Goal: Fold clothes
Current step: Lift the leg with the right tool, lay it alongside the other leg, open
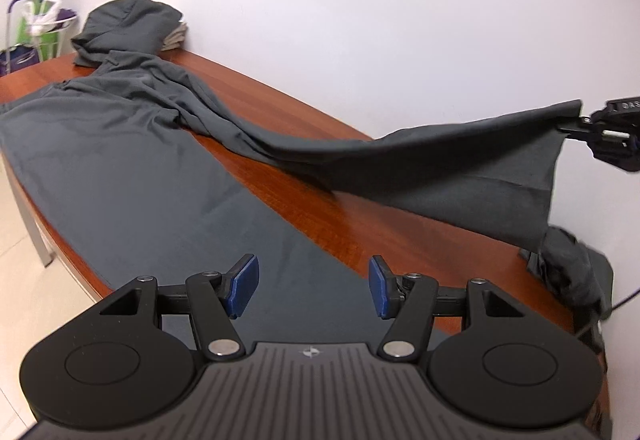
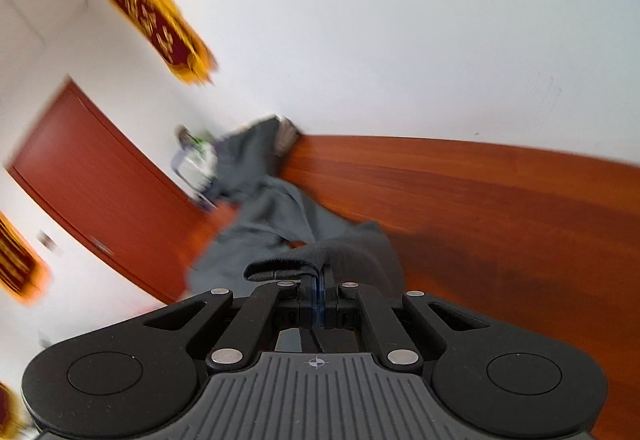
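The fold looks barely begun. Grey trousers [image 1: 120, 144] lie stretched along the counter [image 1: 328, 208]: one leg flat along the near edge, the other lifted off the wood at its hem. The right gripper [image 2: 319, 282] has its jaws clamped on that hem and holds it up over the far right end of the counter, so the cloth hangs in a slack span down to the top. The left gripper [image 1: 312, 286] hovers over the flat leg with its jaws apart and nothing between them. Left to do, by my reading: lay the raised leg over the flat one, then fold the length. A grey pile [image 1: 132, 24] sits at the far left end.

Writing: a few letters show on the right gripper's body in the left view, too small to read. The wall banner [image 2: 156, 12] is blurred.
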{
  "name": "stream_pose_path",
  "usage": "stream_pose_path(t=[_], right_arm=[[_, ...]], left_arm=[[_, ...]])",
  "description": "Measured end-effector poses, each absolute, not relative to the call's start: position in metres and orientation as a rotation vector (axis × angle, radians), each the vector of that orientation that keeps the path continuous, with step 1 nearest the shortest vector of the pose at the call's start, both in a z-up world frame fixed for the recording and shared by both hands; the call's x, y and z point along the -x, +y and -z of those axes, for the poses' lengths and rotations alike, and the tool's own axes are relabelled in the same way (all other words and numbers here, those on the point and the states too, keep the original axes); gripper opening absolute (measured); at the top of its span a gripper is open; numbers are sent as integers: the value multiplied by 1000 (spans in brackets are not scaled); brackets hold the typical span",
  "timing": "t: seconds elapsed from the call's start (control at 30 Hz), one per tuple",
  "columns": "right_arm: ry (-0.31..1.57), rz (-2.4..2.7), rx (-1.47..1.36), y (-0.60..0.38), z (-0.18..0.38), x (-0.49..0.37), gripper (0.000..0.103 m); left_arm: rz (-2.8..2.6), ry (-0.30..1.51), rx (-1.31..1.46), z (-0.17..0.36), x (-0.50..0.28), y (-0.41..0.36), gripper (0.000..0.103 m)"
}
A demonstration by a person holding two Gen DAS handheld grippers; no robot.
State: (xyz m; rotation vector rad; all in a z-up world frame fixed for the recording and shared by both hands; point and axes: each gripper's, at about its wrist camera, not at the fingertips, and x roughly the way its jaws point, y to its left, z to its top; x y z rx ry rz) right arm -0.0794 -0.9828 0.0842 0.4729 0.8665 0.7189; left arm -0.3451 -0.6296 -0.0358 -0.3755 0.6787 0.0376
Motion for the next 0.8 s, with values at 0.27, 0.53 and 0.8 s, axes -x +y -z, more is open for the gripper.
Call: stream_pose_path(t=[0.27, 0.53, 0.8], right_arm=[[987, -634, -803, -1083, 0, 26, 4], [1042, -484, -815, -1127, 75, -7, 4], [1002, -481, -873, -1152, 69, -40, 4]], left_arm=[[-130, 687, 404, 23, 341, -707, 65], [-101, 741, 347, 16, 339, -778, 66], [-58, 727, 305, 10, 337, -822, 66]])
